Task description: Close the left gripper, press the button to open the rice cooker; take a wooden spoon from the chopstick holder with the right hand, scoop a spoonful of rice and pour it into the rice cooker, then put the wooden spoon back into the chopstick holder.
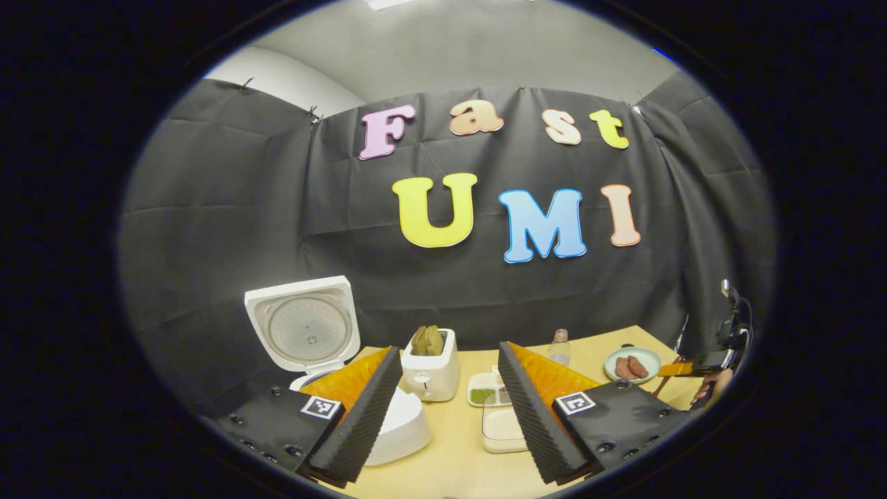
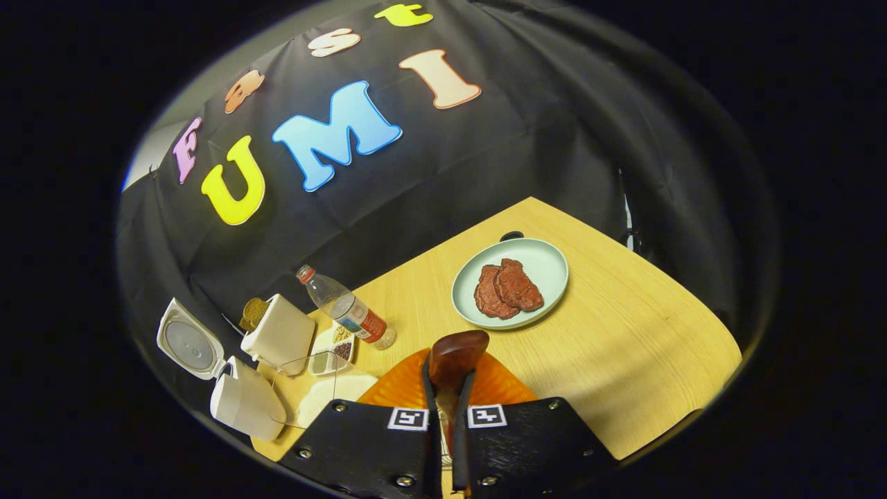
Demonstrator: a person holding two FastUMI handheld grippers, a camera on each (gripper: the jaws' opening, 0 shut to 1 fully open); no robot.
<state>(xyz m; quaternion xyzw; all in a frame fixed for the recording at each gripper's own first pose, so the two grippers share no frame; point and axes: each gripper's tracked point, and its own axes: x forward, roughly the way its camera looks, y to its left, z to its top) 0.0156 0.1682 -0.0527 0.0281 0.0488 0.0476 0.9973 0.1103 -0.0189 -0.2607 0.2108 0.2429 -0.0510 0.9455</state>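
surface (image 2: 624, 346): holds all the things; the right gripper (image 2: 447, 409) tips over it, so a slip drops the spoon there.
cooker (image 1: 308, 333): lid up at 10 o'clock in the left gripper view. Its pot is well apart from the spoon, so a long carry could spill rice.
left gripper (image 1: 450, 409): level, fingers spread wide, nothing in them.
spoon (image 2: 456, 357): clenched between the right fingers, bowl poking out front. It looks bare, I think. A loose hold could let it twist.
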